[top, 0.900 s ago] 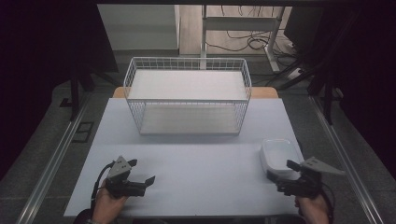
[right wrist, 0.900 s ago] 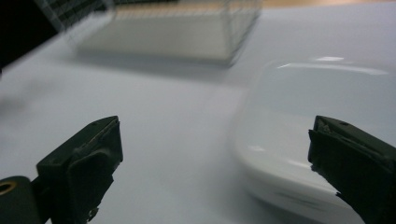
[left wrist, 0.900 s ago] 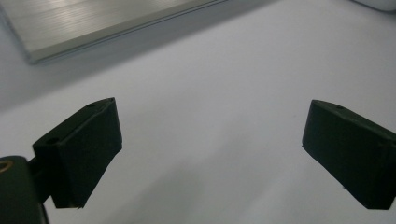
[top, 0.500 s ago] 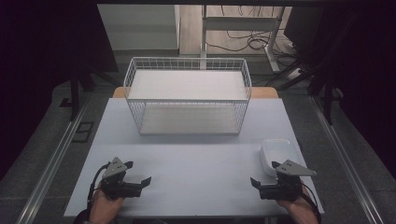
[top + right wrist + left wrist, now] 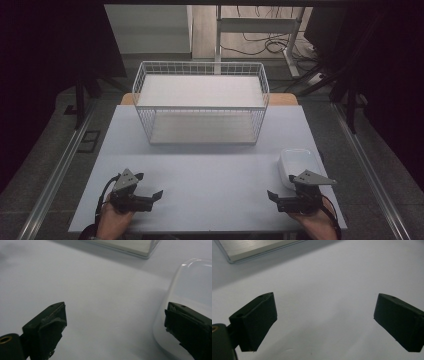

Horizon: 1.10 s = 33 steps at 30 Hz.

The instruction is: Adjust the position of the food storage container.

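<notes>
the left gripper (image 5: 152,196) and the right gripper (image 5: 274,198) sit at the near edge of the white table (image 5: 210,165), jaws spread wide with nothing between them. the white lidded container (image 5: 297,163) lies just beyond the right gripper, untouched, at the table's right side. the wire basket (image 5: 201,107) stands at the far edge.

Dim room; grey floor (image 5: 45,165), cables (image 5: 260,47), desk legs (image 5: 292,50) behind.
</notes>
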{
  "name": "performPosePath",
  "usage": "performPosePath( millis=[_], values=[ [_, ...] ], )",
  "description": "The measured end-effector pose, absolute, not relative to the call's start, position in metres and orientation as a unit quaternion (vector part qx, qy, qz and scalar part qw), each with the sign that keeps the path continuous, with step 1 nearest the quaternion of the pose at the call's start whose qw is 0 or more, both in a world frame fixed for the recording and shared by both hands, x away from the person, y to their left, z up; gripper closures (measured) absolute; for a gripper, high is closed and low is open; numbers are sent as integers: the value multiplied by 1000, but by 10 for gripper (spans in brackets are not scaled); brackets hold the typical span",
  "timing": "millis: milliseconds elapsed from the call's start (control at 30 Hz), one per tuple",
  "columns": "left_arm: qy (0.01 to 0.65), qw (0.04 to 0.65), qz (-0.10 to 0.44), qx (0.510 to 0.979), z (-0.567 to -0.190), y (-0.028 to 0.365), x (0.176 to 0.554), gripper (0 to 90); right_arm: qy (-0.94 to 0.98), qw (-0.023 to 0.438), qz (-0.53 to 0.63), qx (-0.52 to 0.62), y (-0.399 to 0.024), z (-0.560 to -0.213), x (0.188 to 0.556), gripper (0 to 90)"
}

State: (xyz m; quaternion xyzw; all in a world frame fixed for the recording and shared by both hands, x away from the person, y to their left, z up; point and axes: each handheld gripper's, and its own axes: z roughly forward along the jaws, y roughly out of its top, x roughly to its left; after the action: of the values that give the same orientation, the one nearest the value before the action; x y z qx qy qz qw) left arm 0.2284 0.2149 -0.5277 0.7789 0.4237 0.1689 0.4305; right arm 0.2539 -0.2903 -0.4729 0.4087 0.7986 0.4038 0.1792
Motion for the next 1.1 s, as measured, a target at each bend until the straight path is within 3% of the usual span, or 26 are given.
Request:
performPosePath(
  millis=[133,367,400,433,700,1100],
  values=[
    [423,428,169,780,-528,214,229,44,774,192,413,440,-299,-466,255,168],
    [424,425,168,782,-529,214,229,45,754,214,418,460,-322,-462,262,503],
    [424,425,168,782,-529,214,229,45,754,214,418,460,-322,-462,262,503],
    [424,424,167,782,-529,214,230,45,752,226,411,464,-329,-463,266,576],
    [424,425,163,783,-530,213,230,46,748,253,404,462,-347,-465,284,865],
    [421,427,160,784,-530,211,231,46,735,294,355,497,-369,-461,325,893]
  ],
)
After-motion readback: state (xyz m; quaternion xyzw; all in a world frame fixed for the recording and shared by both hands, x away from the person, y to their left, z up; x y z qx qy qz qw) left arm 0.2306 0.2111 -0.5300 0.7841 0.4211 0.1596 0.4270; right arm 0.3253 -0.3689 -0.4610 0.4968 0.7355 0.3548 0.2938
